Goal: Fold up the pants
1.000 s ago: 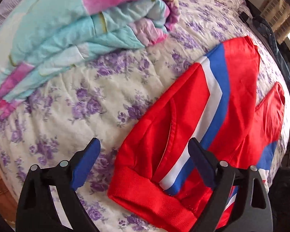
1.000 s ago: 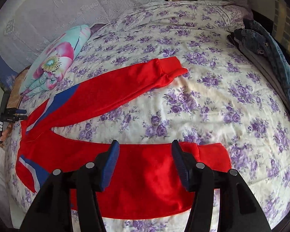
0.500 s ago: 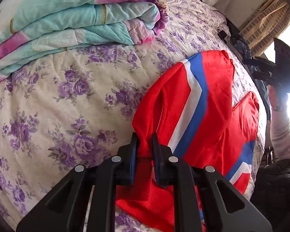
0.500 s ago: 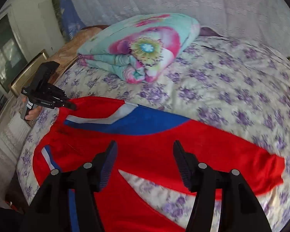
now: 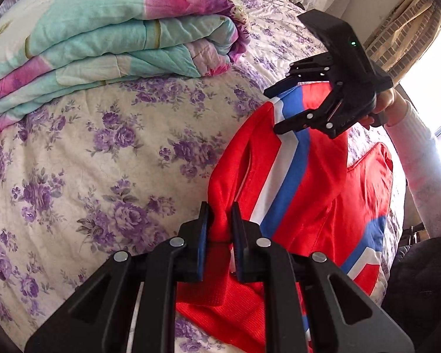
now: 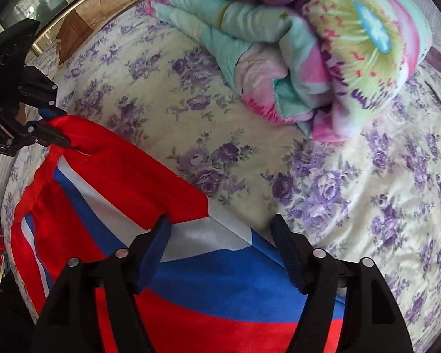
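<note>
Here, in the left wrist view, a folded quilt (image 5: 108, 32) in turquoise and pink fills the upper left of the frame, resting on a cream bedspread (image 5: 73, 161) printed with purple flowers. At the bottom centre, the left tongs (image 5: 219, 220) have their two fingers pressed nearly together on a pinched-up fold of the red pants (image 5: 308, 194), right at the waist edge. The pants, red with a white and blue stripe, spread from the lower centre toward the right of the frame, lying flat on the bedspread apart from that raised fold. In the upper right, the right tongs (image 5: 275, 108) hover over the striped part of the pants with their fingers spread apart, gripping nothing; a hand in a pale sleeve holds them.

In the right wrist view, the left tongs (image 6: 54, 129) appear at the far left, closed on a red corner of the pants (image 6: 126, 176). The pants run from there down across the lower left and centre. At the bottom centre, the right tongs (image 6: 223, 229) stand wide open above the white and blue stripe, with no cloth between the fingers. The bedspread (image 6: 352, 206) covers the right side, and the quilt (image 6: 308, 38) sits at the upper right.
</note>
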{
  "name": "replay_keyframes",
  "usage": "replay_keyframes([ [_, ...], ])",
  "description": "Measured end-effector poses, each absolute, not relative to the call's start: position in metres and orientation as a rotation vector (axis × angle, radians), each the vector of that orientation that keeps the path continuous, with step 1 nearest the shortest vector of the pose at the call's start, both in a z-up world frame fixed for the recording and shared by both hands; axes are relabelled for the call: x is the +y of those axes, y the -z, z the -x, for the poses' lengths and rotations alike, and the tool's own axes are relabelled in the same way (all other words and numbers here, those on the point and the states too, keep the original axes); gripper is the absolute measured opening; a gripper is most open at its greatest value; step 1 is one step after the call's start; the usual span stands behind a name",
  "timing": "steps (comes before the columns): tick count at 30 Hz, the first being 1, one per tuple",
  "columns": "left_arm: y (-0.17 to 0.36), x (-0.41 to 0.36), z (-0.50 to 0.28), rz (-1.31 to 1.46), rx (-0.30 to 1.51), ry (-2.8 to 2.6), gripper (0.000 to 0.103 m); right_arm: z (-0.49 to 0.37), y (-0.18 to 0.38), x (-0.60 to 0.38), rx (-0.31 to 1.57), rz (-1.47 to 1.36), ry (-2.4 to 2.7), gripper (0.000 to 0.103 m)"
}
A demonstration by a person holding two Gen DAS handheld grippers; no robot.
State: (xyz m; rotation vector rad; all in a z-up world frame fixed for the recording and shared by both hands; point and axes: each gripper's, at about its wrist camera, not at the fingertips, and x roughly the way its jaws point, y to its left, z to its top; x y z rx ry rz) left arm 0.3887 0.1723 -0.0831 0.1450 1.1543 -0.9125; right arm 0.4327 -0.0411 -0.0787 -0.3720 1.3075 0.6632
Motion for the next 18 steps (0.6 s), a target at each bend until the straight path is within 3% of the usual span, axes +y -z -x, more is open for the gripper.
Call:
replay_keyframes([
  [2,0.083,0.173,-0.388,-0.148,1.153,0.907,0.014,-0.433,0.08,-0.039,1.291,0.367,-0.696,0.073],
  [3,0.083,0.174,-0.389,-0.148,1.154,0.904,0.014,-0.43,0.076,-0.038,1.268,0.379,-0.719,0.051],
  [4,0.083,0.173,-0.388,-0.147,1.155,0.902,0.014,-0.428,0.071,-0.039,1.256,0.373,-0.745,0.023],
  [5,0.082,0.173,-0.389,-0.148,1.154,0.899,0.014,-0.429,0.065,-0.042,1.262,0.345,-0.769,0.011],
  [6,0.082,0.173,-0.389,-0.148,1.154,0.896,0.014,-0.428,0.06,-0.045,1.279,0.313,-0.797,0.007],
  [12,0.075,0.174,-0.384,-0.147,1.142,0.871,0.014,-0.397,0.037,-0.045,1.241,0.378,-0.788,0.007],
  [18,0.034,0.171,-0.334,-0.223,1.049,0.893,0.014,-0.331,-0.021,-0.068,1.055,0.351,-0.724,0.007],
])
